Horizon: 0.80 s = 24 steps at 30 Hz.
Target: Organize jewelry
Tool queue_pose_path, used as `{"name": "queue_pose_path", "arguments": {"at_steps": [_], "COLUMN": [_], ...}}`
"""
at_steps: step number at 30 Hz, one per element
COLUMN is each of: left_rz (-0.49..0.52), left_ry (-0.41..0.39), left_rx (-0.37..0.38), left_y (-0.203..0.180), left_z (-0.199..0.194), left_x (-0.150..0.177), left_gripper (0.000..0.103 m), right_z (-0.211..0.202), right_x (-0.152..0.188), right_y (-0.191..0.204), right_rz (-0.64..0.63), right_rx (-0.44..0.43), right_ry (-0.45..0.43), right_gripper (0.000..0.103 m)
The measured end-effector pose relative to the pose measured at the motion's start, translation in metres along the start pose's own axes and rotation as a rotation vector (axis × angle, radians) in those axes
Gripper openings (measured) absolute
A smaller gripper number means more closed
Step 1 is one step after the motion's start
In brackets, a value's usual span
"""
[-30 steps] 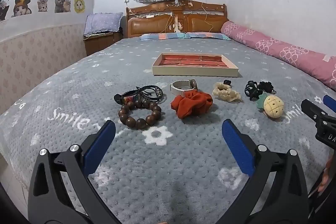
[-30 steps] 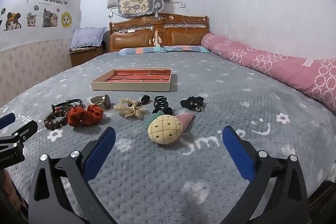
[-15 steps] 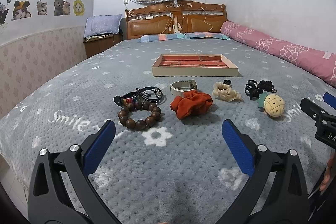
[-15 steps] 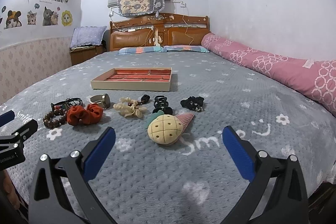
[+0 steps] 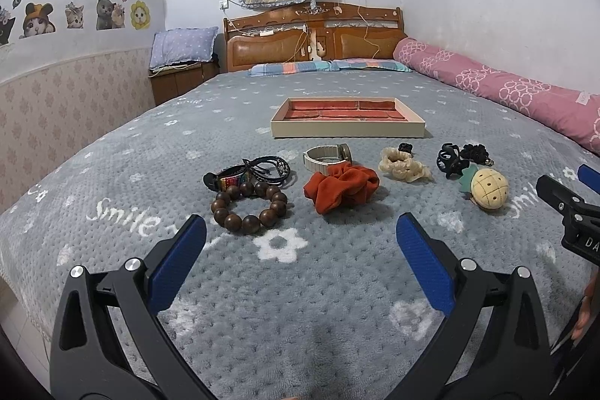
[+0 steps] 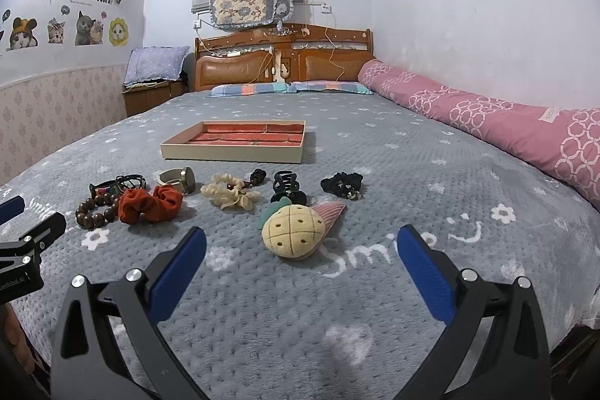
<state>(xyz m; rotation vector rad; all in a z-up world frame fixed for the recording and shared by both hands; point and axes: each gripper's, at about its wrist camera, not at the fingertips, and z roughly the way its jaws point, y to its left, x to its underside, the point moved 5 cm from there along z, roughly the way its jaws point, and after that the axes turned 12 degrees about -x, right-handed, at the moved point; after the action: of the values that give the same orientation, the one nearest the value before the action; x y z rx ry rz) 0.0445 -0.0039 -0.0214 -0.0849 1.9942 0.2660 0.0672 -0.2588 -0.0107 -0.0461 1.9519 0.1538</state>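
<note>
Ahead of our left tongs (image 5: 300, 242), spread and empty: wooden bead bracelet (image 5: 249, 208), dark cord bracelets (image 5: 258, 171), orange scrunchie (image 5: 341, 188), watch (image 5: 328, 156). Ahead of our right tongs (image 6: 300, 244), likewise spread, holding nothing: pineapple plush (image 6: 292, 231), cream scrunchie (image 6: 227, 194), black claw clip (image 6: 287, 188), black scrunchie (image 6: 343, 184). Beyond them all, red-lined tray (image 6: 232, 150), on the grey bedspread (image 6: 375, 287).

Both wrist cameras sit low near the bed's (image 5: 300, 325) foot edge, facing the headboard (image 6: 281, 62); the left looks from farther left, and both share the tray (image 5: 348, 130) mid-bed
</note>
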Motion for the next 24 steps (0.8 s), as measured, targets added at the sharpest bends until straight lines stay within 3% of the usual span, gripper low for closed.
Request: {"name": "queue_pose_path", "arguments": {"at_steps": [24], "left_rz": [0.004], "left_ry": [0.004], "left_rx": [0.001], "left_y": [-0.0012], "left_z": [0.0011], "left_x": [0.0002], "left_gripper": [0.098], "right_z": [0.0], "right_x": [0.0001], "right_y": [-0.0017], "right_rz": [-0.001], "right_rx": [0.003], "right_ry": [0.005], "right_gripper": [0.099]}}
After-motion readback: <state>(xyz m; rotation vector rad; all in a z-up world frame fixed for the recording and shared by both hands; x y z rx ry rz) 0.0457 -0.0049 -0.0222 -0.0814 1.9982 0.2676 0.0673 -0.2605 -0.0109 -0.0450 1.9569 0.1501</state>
